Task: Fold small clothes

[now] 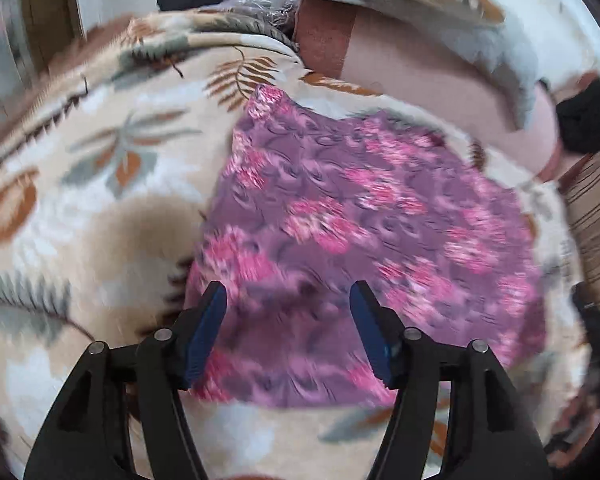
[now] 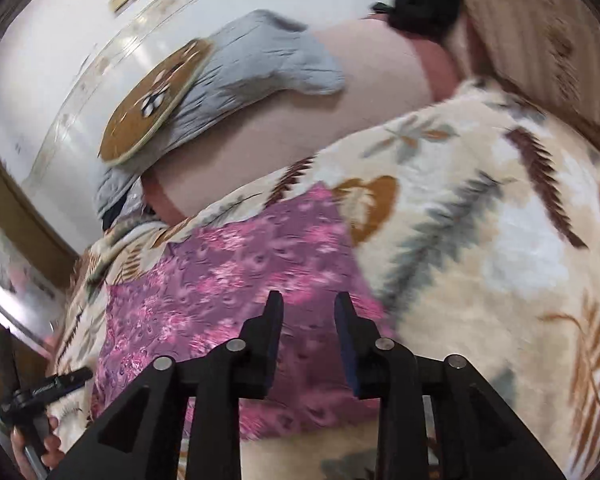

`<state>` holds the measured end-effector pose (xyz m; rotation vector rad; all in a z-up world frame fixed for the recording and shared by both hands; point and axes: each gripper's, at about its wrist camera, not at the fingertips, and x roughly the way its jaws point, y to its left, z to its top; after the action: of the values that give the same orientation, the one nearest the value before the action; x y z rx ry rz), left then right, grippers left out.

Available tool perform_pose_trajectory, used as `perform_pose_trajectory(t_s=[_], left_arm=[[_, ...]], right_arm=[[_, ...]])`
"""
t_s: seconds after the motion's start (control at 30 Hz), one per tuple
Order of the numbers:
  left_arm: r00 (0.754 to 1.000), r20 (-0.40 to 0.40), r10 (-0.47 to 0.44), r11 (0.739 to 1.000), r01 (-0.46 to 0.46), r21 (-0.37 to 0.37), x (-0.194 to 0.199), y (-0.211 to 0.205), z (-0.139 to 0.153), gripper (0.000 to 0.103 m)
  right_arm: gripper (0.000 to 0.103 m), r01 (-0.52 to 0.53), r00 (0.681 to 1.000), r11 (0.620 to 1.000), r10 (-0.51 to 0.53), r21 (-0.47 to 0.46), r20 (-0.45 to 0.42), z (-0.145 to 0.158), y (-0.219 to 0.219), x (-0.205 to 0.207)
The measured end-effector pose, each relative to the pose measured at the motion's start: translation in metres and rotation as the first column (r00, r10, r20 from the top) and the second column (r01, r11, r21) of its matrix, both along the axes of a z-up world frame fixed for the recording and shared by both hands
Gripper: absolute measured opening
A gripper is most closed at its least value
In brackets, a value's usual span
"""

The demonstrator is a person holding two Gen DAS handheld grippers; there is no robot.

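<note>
A small purple cloth with pink flowers (image 1: 360,216) lies flat on a cream blanket with a leaf print (image 1: 100,168). My left gripper (image 1: 288,296) is open and empty, above the cloth's near edge. In the right wrist view the same cloth (image 2: 220,280) lies on the blanket (image 2: 500,240). My right gripper (image 2: 308,304) is open and empty over the cloth's near right part. The left gripper's handle and the hand that holds it (image 2: 32,400) show at the lower left of the right wrist view. Both views are blurred by motion.
Behind the blanket lies a pink sheet (image 1: 412,68) with a grey quilted cover and a brown patterned cushion (image 2: 156,104) on it. Dark clothes (image 1: 584,120) lie at the right. A striped beige cushion (image 2: 540,40) stands at the far right. A white wall (image 2: 60,40) is behind.
</note>
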<state>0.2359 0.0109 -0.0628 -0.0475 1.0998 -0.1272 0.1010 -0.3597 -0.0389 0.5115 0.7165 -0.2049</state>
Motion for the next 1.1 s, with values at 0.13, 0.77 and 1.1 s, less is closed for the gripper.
perform_pose_trajectory(t_s=[0.13,0.77,1.1], left_arm=[[0.997,-0.074,0.020,0.992,-0.011,0.122,0.013,-0.003,-0.040,0.070],[0.999,0.024,-0.021,0.987,0.017,0.160,0.053,-0.015,-0.020,0.079],[0.997,-0.073,0.024,0.983,-0.010,0.186,0.111,-0.023,-0.055,0.080]], right_arm=[[0.036,-0.017,0.998,0.999,0.016,-0.028,-0.060,-0.034,0.016,0.028],[0.041,-0.063,0.994,0.998,0.061,-0.019,-0.088,-0.035,0.004,0.091],[0.041,-0.108,0.978,0.993,0.100,-0.036,-0.185,-0.078,-0.005,0.124]])
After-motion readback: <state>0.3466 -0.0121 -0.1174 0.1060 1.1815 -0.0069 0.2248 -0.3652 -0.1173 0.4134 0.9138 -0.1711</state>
